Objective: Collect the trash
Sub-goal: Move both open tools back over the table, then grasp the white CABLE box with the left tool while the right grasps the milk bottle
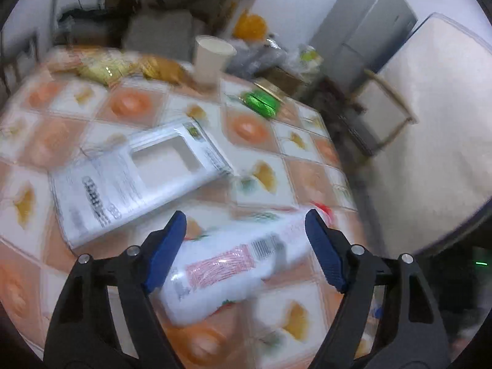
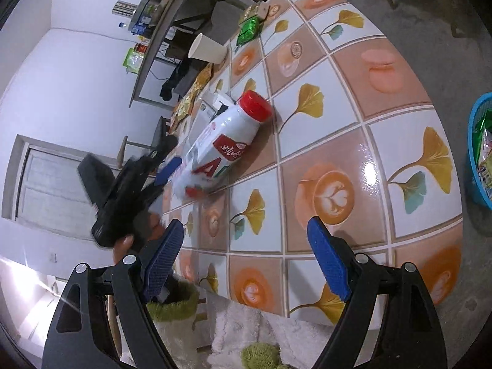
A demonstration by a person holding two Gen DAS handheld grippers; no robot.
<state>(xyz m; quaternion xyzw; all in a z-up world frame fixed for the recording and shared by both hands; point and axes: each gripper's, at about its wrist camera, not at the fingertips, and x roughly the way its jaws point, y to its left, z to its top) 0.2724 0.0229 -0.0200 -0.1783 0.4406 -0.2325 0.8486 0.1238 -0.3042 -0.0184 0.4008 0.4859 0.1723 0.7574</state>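
A white plastic bottle point(image 1: 233, 261) with a red cap lies on its side on the tiled table point(image 1: 255, 129). My left gripper point(image 1: 246, 224) is open, its blue fingers on either side of the bottle, apart from it. In the right wrist view the same bottle point(image 2: 224, 141) lies mid-table with the left gripper point(image 2: 167, 170) at its base. My right gripper point(image 2: 246, 233) is open and empty over the table's near edge. A white flat package point(image 1: 138, 178), a paper cup point(image 1: 210, 58), a green wrapper point(image 1: 261, 101) and yellow wrappers point(image 1: 104, 67) lie further off.
A blue basket point(image 2: 479, 150) with wrappers in it sits off the table's right side. A shelf unit point(image 2: 172, 15) and a door point(image 2: 52, 184) stand behind. A grey fridge point(image 1: 363, 24) and a chair point(image 1: 384, 107) stand past the table.
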